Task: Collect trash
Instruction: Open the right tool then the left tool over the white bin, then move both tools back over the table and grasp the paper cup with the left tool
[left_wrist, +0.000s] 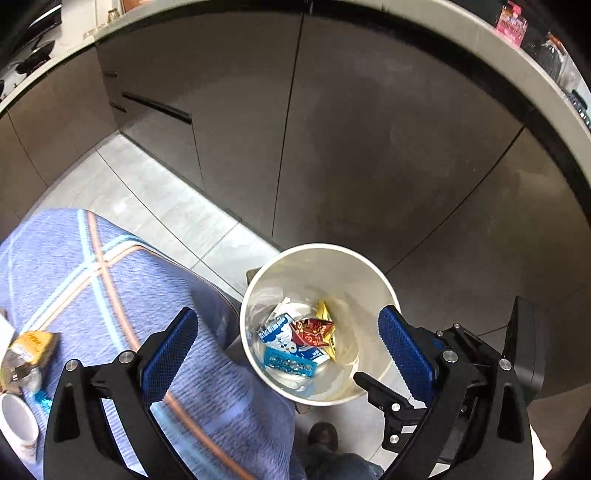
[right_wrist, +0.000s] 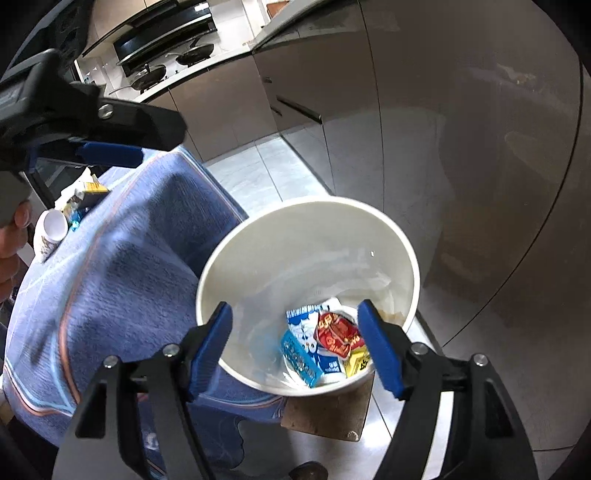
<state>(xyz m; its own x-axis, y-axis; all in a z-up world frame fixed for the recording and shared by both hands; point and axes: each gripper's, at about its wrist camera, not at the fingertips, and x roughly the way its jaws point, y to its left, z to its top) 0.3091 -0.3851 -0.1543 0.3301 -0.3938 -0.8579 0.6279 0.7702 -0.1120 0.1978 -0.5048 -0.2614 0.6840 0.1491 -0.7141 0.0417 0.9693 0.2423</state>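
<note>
A white trash bin stands on the floor beside a table draped in a blue cloth. At its bottom lie a blue-and-white wrapper, a red wrapper, a yellow packet and a teal blister pack. My left gripper hangs open over the bin's mouth, nothing between its blue pads. My right gripper is also open above the bin and holds nothing. The left gripper's blue pad shows at the upper left of the right wrist view.
More litter lies on the cloth: a white cup, a yellow packet and small wrappers. Dark cabinets stand close behind the bin. A brown board lies under it. A person's hand grips the left handle.
</note>
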